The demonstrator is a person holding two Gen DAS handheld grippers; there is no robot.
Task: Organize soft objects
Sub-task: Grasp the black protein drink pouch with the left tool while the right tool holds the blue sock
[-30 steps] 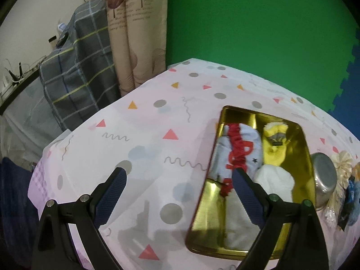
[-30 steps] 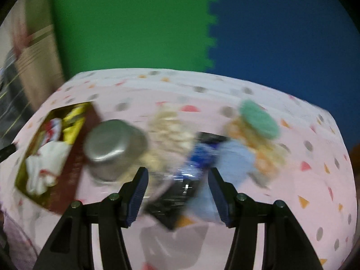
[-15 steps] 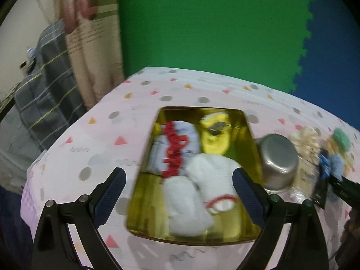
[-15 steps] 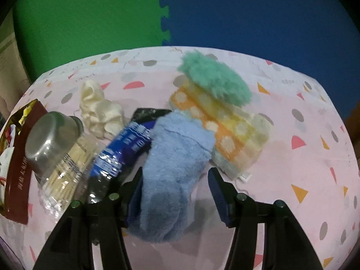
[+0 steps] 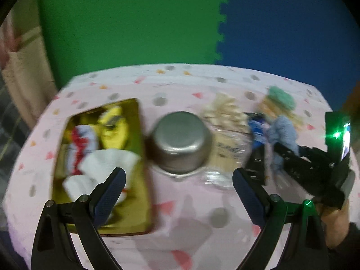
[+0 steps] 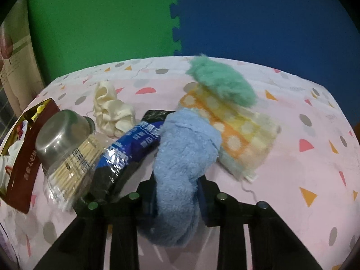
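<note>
With the right gripper (image 6: 177,199) just closed down onto the blue fluffy sock (image 6: 182,157), its fingers clench the sock's near end at the bottom centre of the right wrist view; you have a grip, so the job now is a clean lift.

- The sock's far end lies against the orange dotted cloth (image 6: 234,130) and close under the green fuzzy piece (image 6: 220,83), upper right of centre. Raise slowly so neither drags along.
- The blue snack packet (image 6: 132,141) touches the sock's left edge. I judge it may catch; lift straight up before you travel left.
- The steel bowl (image 6: 60,132) sits on the clear pack of sticks (image 6: 74,164) at centre left, between you and the gold tray (image 5: 139,135). Carry the sock high over it.
- The tray, left in the left wrist view, already holds a white sock (image 5: 108,159), a yellow one (image 5: 112,126) and a red-and-white one (image 5: 78,141). The likely free spot is its near end.
- The left gripper (image 5: 177,193) hangs released over the pink tabletop (image 5: 191,220), fingers wide with nothing between them. Keep it out of the right hand's path, or use it to steady the tray.
- The cream scrunchie (image 6: 112,112) lies apart, upper left; leave it for later.
</note>
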